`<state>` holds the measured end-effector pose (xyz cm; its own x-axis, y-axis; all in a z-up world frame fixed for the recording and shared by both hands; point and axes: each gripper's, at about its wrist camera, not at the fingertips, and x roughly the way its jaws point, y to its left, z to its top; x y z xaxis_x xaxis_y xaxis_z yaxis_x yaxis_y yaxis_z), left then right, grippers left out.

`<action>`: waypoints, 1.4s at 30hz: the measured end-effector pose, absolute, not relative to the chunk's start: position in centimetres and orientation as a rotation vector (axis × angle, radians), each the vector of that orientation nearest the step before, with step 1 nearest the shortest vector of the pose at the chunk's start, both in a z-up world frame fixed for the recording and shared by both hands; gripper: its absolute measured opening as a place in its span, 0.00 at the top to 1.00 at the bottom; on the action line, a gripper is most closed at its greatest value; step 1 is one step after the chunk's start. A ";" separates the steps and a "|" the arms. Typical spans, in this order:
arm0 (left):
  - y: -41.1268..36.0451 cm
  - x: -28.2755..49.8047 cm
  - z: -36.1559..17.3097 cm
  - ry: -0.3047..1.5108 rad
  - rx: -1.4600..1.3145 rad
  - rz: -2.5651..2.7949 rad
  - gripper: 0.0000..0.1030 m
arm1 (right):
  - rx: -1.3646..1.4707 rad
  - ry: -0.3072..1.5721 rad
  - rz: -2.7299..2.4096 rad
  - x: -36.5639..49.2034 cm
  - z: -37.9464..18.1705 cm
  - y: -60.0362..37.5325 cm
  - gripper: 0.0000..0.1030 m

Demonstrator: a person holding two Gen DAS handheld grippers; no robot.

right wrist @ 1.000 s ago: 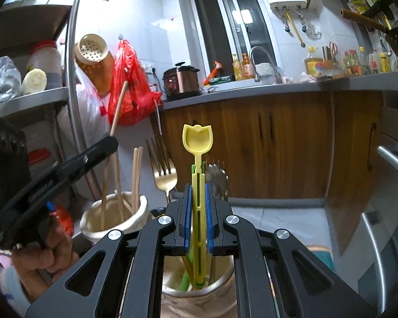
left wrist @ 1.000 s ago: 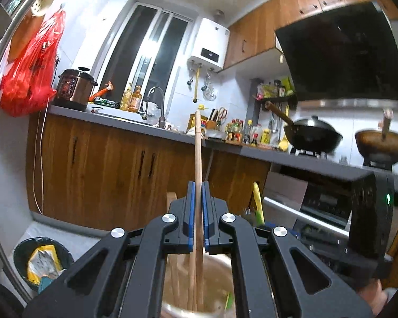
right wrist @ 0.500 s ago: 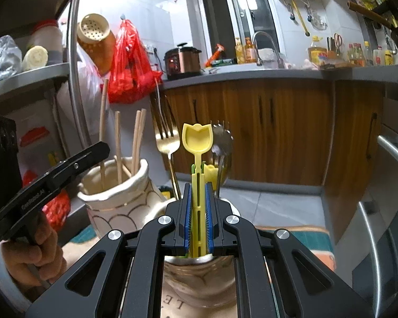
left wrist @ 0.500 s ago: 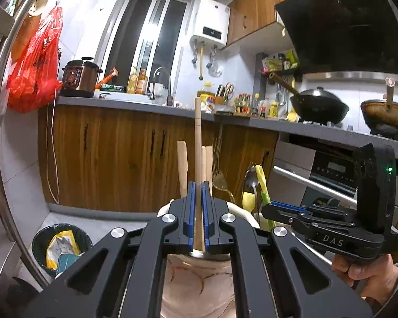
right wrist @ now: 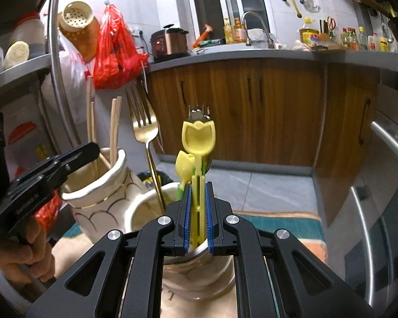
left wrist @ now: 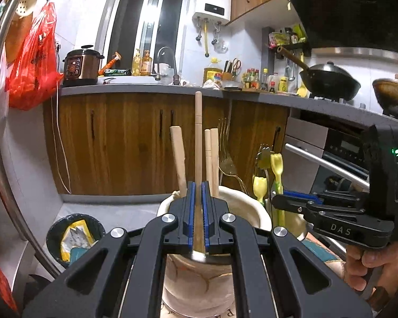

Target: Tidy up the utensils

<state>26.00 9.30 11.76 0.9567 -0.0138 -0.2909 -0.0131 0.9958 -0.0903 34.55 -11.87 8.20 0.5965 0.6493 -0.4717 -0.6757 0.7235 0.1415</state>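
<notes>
My left gripper (left wrist: 198, 194) is shut on a wooden chopstick (left wrist: 198, 137) that stands upright over a cream ceramic holder (left wrist: 249, 206); several more chopsticks (left wrist: 178, 156) stand in that holder. My right gripper (right wrist: 197, 196) is shut on the handle of a yellow tulip-shaped spoon (right wrist: 198, 139), upright above a second cream holder (right wrist: 143, 212). That holder also has a gold fork (right wrist: 144, 129), another yellow spoon (right wrist: 184, 167) and a silver fork (right wrist: 199, 111) behind. In the right wrist view the left gripper (right wrist: 90, 151) sits at the chopstick holder (right wrist: 100, 193), held by a hand.
Both holders stand on a patterned mat (right wrist: 278, 221). Wooden cabinets (left wrist: 119, 137) and a grey counter (left wrist: 146, 88) lie behind. A bin (left wrist: 74, 235) sits on the floor at left, a metal rack pole (left wrist: 2, 143) curves along the left, an oven (left wrist: 339, 153) is at right.
Both views have tipped downward, so the holders now show lower and more fully. Both chopstick and spoon stay clamped and have sunk toward their holders.
</notes>
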 end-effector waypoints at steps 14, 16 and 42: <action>9.0 25.2 11.9 0.274 -0.110 -0.036 0.61 | -0.017 0.486 0.820 33.6 9.2 -12.5 0.84; 8.8 24.8 12.1 0.263 -0.106 -0.032 0.59 | -0.014 0.471 0.817 33.1 9.6 -12.8 0.83; 8.4 15.6 10.9 0.179 -0.111 0.072 0.05 | -0.013 0.259 0.742 25.8 8.1 -18.3 0.09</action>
